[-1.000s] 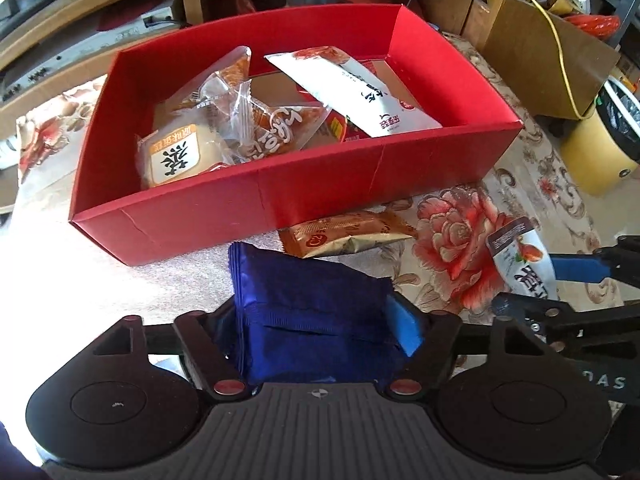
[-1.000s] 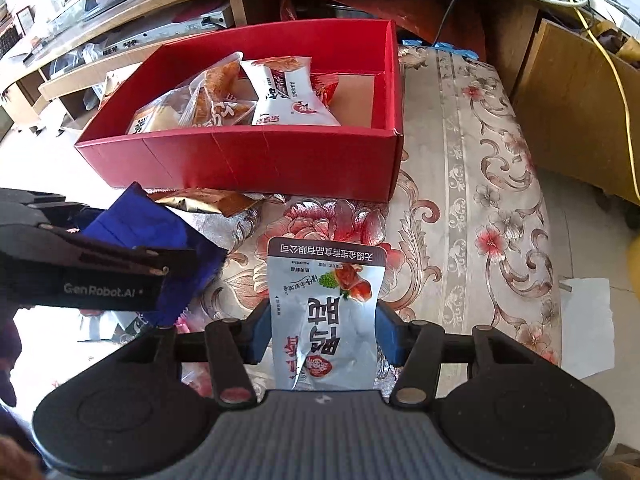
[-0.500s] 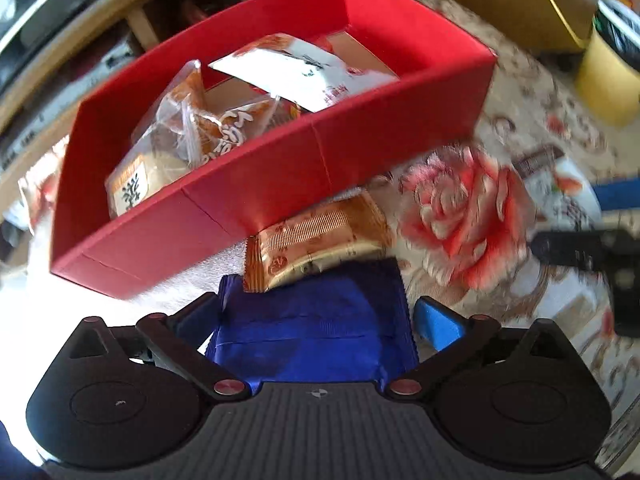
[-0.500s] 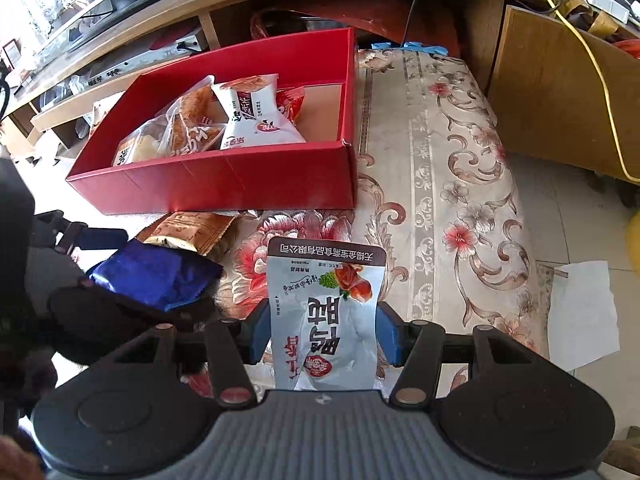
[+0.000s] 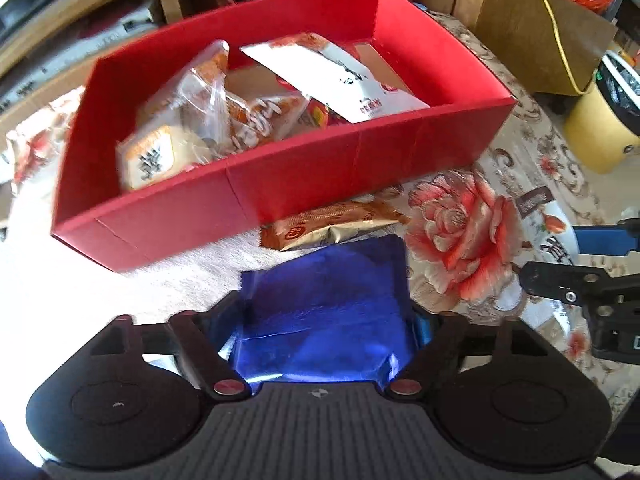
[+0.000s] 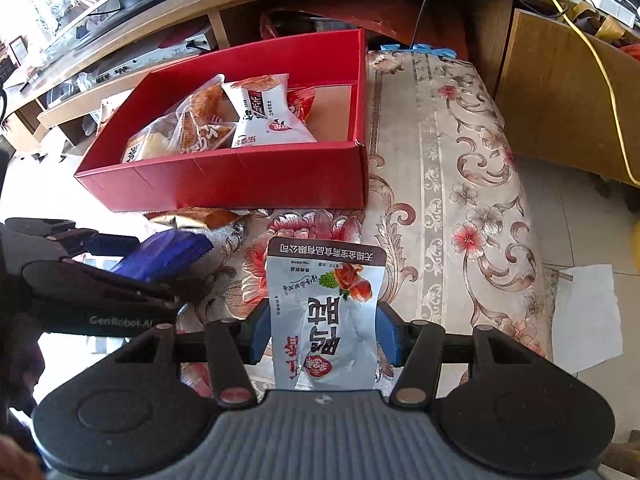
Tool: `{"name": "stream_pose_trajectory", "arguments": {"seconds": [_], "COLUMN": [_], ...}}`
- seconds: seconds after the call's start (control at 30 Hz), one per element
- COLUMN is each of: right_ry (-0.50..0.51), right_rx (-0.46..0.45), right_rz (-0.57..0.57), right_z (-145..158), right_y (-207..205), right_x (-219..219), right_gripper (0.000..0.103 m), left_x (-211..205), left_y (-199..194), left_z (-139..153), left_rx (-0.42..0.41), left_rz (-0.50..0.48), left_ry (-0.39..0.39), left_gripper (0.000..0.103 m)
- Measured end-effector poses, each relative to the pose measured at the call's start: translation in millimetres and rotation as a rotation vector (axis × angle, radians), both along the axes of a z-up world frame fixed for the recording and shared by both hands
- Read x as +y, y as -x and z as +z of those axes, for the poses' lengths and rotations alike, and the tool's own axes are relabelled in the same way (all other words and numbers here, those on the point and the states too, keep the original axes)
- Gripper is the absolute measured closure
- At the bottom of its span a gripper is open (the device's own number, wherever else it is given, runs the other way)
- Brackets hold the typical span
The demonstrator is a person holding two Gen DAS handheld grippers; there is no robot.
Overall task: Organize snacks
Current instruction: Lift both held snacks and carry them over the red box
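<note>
Crinkly blue foil packet [image 5: 324, 300]; glossy silver pouch [image 6: 326, 312]; rectangular red cardboard box [image 5: 320, 168].

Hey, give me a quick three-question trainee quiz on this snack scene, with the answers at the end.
1. True or false: the silver pouch sits between the right gripper jaws.
2. Which lies outside the red box, against its front wall? A) orange-gold packet B) white packet C) clear-wrapped pastry
3. Fill in: the packet between the left gripper jaws is ____.

Key: 1 true; 2 A; 3 blue.
</note>
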State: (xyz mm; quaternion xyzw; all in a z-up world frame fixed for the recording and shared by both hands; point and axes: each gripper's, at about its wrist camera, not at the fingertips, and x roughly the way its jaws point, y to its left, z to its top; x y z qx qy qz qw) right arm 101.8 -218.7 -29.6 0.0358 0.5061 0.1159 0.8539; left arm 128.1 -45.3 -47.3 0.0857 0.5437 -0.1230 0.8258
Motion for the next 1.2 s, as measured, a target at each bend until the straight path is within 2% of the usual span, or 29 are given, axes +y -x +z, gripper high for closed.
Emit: {"name": "stream_pose_trajectory", "arguments": {"seconds": [0.13, 0.2, 0.3, 0.47, 0.67, 0.97, 1.07, 1.2], "right_ry": [-0.001, 0.001, -0.001, 0.000, 0.007, 0.007, 0.010, 0.011], "right_rx": [-0.001, 0.003, 0.002, -0.008, -0.012, -0.018, -0.014, -0.015], "right_rz": [0.015, 0.020, 0.024, 0.035, 0.042, 0.063, 0.063, 0.071], "right_z": [0.8, -0.1, -0.1, 2.7, 3.0, 4.5, 3.0, 2.6], "right_y": [0.8, 0.5, -0.6, 0.4, 1.4, 1.7, 1.1, 1.4], "right_x": [4.7, 6.1, 6.3, 10.6, 14.4, 21.8, 23.1, 25.2], "right_gripper": [0.051, 0.051, 0.051, 0.051, 0.051, 0.051, 0.051, 0.051], "left_x": [-3.7, -3.5, -0.7, 11.1, 14.7, 24.6, 20.9, 14.4], "left_y": [-5.5, -7.3, -3.8, 3.3, 15.8, 15.7, 13.3, 9.9], "left_z": [-6.4, -11.5, -10.8, -0.7, 11.2, 21.2, 18.2, 8.9], "left_rx": [0.020, 0.033, 0.022, 0.001, -0.036, -0.043, -0.035, -0.023], "left_rz": [0.003, 0.008, 0.012, 0.033, 0.014, 0.035, 0.032, 0.029], "left_ry": [0.005, -0.001, -0.003, 0.040, 0.050, 0.081, 0.096, 0.063], "left_gripper": [0.003, 0.003, 0.010, 0.020, 0.022, 0.020, 0.019, 0.021]}}
